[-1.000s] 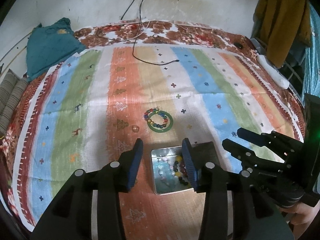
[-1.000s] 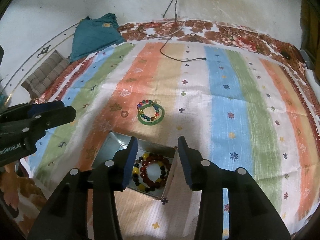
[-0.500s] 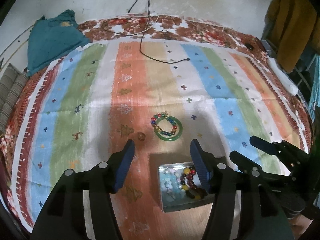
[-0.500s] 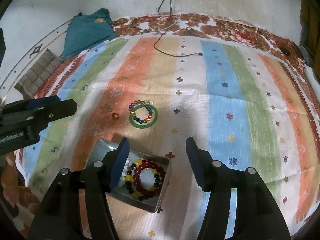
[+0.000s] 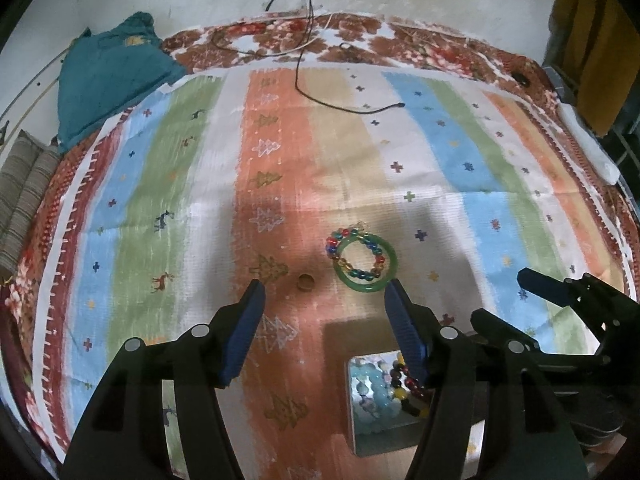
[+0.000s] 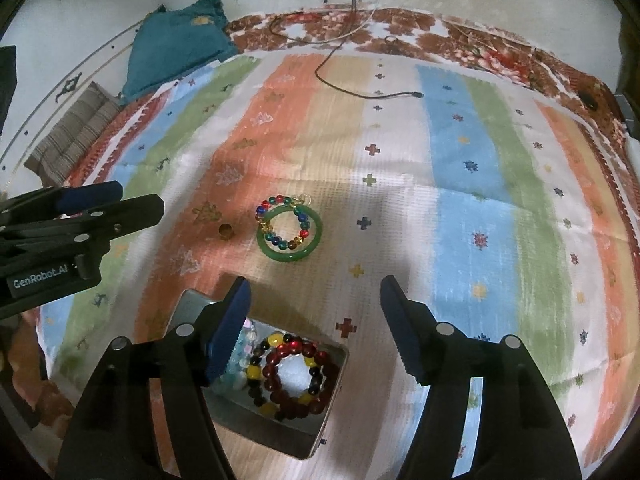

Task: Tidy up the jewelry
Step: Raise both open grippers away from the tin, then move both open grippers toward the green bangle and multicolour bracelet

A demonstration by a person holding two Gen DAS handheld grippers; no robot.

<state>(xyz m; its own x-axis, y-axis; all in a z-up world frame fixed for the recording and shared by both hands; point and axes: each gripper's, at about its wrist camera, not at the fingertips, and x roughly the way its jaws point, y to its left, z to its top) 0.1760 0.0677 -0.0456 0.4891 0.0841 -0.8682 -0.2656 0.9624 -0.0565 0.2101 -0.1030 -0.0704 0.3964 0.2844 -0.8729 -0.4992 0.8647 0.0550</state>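
A green bangle (image 5: 371, 284) (image 6: 289, 254) lies on the striped cloth with a multicoloured bead bracelet (image 5: 352, 252) (image 6: 282, 222) resting partly inside it. A small brown ring (image 5: 305, 281) (image 6: 226, 231) lies just left of them. A metal tin (image 5: 376, 436) (image 6: 280, 428) near the front holds dark red, yellow-black and pale blue bead bracelets (image 6: 296, 376). My left gripper (image 5: 324, 332) is open and empty, above the cloth short of the ring and bangle. My right gripper (image 6: 314, 328) is open and empty, above the tin.
The striped cloth (image 5: 460, 168) covers a floral blanket. A black cable (image 5: 344, 106) trails across the far middle. A teal cloth (image 5: 108, 76) and a striped cushion (image 5: 20, 196) lie far left. A white object (image 5: 592, 148) and hanging clothes (image 5: 592, 40) are at the right edge.
Both grippers have opened wider and drawn back from over the tin. The left view has shifted left, so the tin now sits at its lower right.
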